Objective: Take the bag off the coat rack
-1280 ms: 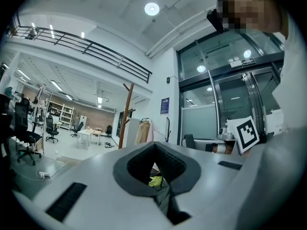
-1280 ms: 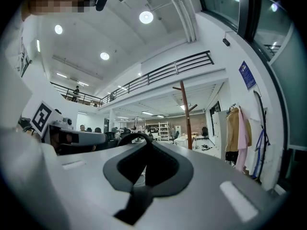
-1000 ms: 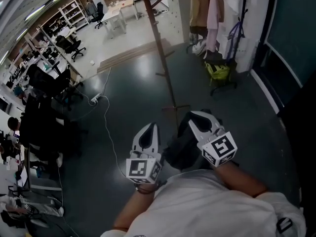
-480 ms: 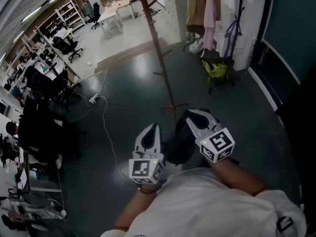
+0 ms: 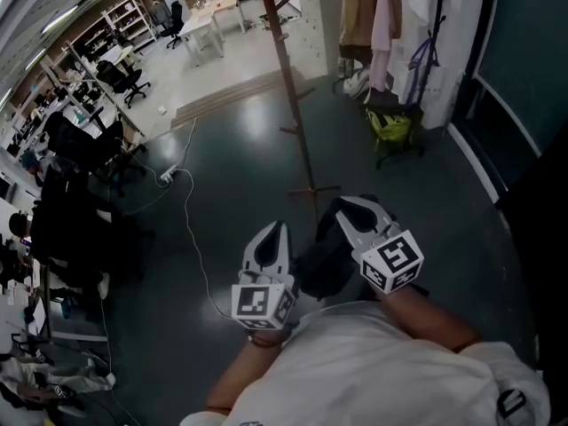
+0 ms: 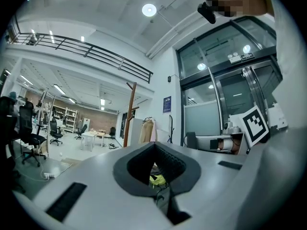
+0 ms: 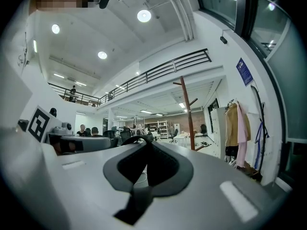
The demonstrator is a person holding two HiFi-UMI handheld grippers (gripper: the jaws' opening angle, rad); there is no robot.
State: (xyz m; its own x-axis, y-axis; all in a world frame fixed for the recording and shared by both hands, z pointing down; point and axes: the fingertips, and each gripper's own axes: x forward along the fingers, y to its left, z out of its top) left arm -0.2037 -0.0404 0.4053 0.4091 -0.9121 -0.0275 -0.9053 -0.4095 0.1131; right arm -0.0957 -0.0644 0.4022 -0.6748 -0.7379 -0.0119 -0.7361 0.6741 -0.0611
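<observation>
The coat rack (image 5: pixel 286 87) is a bare wooden pole with short pegs, standing on the dark floor just beyond both grippers. It also shows as the coat rack (image 6: pixel 128 114) in the left gripper view and the coat rack (image 7: pixel 189 110) in the right gripper view. A black bag (image 5: pixel 324 266) hangs between the grippers, below my right gripper (image 5: pixel 343 205). That right gripper (image 7: pixel 145 143) is shut, with a black strap (image 7: pixel 125 141) looped over its tip. My left gripper (image 5: pixel 278 228) is shut and holds nothing, as the left gripper (image 6: pixel 154 145) also shows in its own view.
A garment rail with hanging clothes (image 5: pixel 383 16) and a yellow-green bag (image 5: pixel 391 130) stand at the back right by a glass wall. A white cable (image 5: pixel 192 229) trails across the floor. Desks and office chairs (image 5: pixel 84 140) fill the left side.
Almost nothing differs: both grippers and the hanging bag stay in place in front of the rack, with only a slight shift of the view.
</observation>
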